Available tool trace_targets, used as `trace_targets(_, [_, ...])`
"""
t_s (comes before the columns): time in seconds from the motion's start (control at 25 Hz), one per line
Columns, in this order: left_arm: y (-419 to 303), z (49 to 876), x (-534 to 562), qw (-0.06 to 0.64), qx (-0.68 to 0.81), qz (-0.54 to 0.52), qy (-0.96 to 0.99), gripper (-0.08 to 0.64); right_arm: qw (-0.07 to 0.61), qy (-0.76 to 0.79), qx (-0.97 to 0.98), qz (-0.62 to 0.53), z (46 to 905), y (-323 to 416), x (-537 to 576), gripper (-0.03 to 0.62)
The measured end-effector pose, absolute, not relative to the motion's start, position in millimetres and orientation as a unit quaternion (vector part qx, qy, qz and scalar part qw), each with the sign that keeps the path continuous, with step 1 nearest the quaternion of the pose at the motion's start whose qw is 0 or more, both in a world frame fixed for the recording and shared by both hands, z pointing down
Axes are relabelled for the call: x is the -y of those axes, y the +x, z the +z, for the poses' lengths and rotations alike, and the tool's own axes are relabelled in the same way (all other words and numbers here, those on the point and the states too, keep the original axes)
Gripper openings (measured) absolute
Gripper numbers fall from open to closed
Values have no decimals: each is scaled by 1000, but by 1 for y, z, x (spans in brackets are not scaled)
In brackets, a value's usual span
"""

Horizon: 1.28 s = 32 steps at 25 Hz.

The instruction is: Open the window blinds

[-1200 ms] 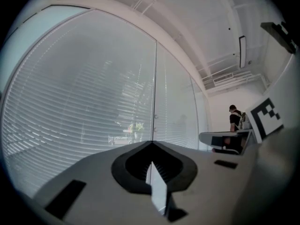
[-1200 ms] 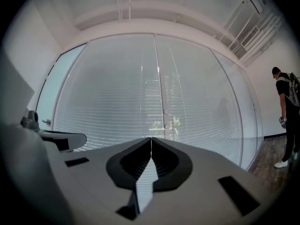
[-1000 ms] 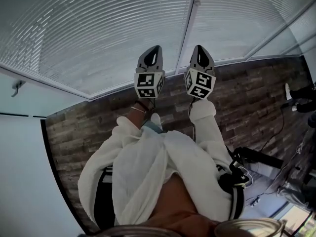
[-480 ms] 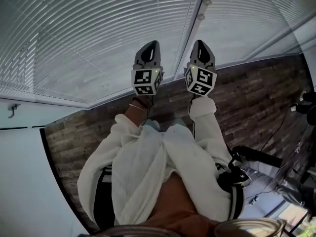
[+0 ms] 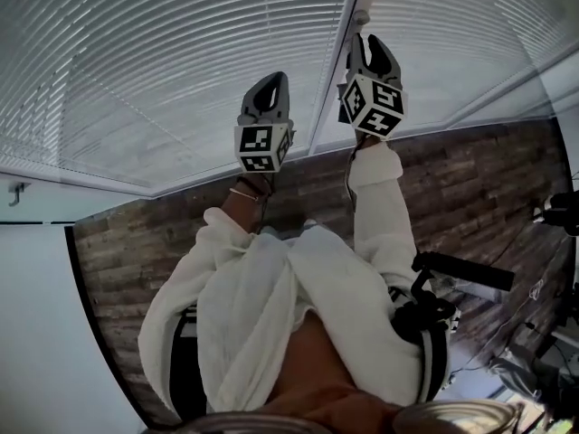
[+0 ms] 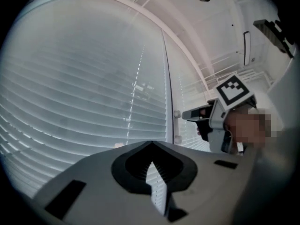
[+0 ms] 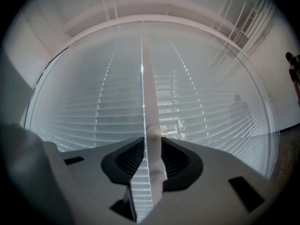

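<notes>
White slatted blinds (image 5: 181,61) fill the window ahead, their slats turned closed. A second blind (image 5: 452,34) hangs to the right of the frame post. A pale tilt wand (image 5: 360,16) hangs down by that post. My right gripper (image 5: 369,45) is raised to it. In the right gripper view the wand (image 7: 151,102) runs between the jaws of that gripper (image 7: 149,142). The jaws are opening, and a gap shows beside the wand. My left gripper (image 5: 270,87) is held lower, shut on nothing, level toward the slats (image 6: 84,93). It sees the right gripper (image 6: 197,114) at the wand (image 6: 177,114).
A wood-plank floor (image 5: 470,165) runs under the window. A white wall (image 5: 36,315) with a small hook (image 5: 14,191) stands at the left. Black equipment and cables (image 5: 461,274) lie at the right.
The right gripper has risen to the wand by the post, and its jaws have parted around it. The left gripper has moved a little closer to the blinds.
</notes>
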<state>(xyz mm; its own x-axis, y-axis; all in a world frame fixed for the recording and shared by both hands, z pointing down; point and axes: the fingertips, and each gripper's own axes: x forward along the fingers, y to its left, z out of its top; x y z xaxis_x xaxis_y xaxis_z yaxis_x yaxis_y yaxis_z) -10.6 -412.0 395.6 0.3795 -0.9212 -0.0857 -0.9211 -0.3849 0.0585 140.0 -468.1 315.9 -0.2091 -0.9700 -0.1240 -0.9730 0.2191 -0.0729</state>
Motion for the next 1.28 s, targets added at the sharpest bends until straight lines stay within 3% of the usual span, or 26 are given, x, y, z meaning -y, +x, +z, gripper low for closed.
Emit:
trace_targets(0.44, [-16, 385, 419, 5, 535, -74, 842, -2, 76, -579, -812, -17, 298, 134, 485, 100])
trace_targets(0.56, [-9, 390, 419, 14, 528, -77, 846, -2, 67, -563, -823, -27, 296, 131, 487, 160])
trace_targets(0.84, [-9, 380, 422, 3, 528, -80, 845, -2, 37, -592, -805, -26, 294, 137, 503, 133])
trace_targets(0.92, [-11, 379, 423, 1, 529, -85, 844, -2, -1, -599, -800, 16, 294, 137, 502, 132])
trace_targets(1.16, [-7, 389, 428, 11, 530, -80, 844, -2, -238, -585, -718, 291, 298, 128, 504, 130])
trace_targets(1.2, [-6, 390, 429, 13, 530, -79, 844, -2, -235, -582, -721, 294, 299, 128, 504, 130])
trace_targets(1.28, [-4, 391, 429, 17, 530, -79, 844, -2, -150, -587, -772, 193, 301, 133, 507, 130])
